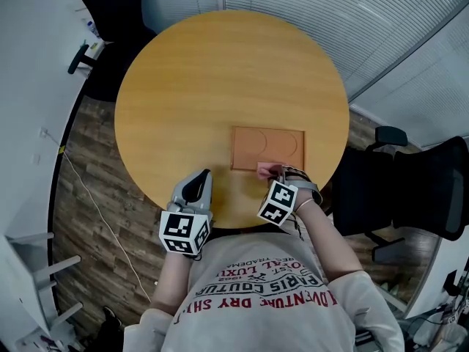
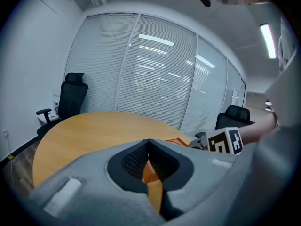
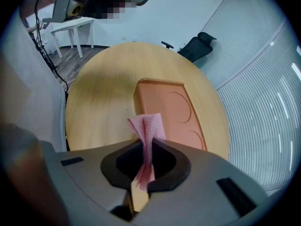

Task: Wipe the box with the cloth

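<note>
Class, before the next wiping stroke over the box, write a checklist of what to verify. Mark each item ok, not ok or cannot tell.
1. Grip on cloth by right gripper: ok, jaws shut on it.
2. Contact of cloth with box: cannot tell; the cloth sits at the box's near edge.
3. Lie of box on table: ok, flat with its top uncovered.
4. Stroke path free of left gripper: ok; it is shut and empty, left of the box near the table's edge.
5. Bracing of box against sliding: not ok, nothing holds it.
</note>
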Demonstrator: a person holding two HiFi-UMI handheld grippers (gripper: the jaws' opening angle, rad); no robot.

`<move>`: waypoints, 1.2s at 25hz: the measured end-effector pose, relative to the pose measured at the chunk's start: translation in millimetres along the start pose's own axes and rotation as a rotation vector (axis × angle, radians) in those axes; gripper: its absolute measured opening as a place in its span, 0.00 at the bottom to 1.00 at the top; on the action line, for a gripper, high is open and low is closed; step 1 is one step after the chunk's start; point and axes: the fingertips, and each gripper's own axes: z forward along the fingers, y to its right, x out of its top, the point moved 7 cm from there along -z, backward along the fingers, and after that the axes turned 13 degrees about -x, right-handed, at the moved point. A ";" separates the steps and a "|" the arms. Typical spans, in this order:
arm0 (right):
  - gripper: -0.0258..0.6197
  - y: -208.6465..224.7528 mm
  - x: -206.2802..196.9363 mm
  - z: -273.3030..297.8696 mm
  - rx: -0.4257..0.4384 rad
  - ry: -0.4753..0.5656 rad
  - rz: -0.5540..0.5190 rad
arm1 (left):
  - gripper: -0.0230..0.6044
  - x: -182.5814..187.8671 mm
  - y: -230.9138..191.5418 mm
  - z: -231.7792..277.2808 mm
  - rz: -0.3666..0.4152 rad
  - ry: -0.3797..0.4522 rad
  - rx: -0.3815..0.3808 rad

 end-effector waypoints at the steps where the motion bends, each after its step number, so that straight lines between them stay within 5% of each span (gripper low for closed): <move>1: 0.09 -3.1 -1.2 -1.4 0.013 -0.005 0.011 | 0.05 -0.5 0.4 -0.1 0.000 -0.001 -0.005; 11: 0.09 19.7 -17.0 -25.9 -0.028 0.027 0.163 | 0.05 6.7 16.3 22.6 0.019 0.002 -0.069; 24: 0.09 104.2 -42.9 6.4 -0.235 0.025 0.031 | 0.05 22.7 20.3 52.6 0.023 0.009 -0.015; 30: 0.09 116.8 -54.7 39.2 -0.210 -0.006 0.003 | 0.05 23.3 13.5 63.0 0.012 -0.009 0.020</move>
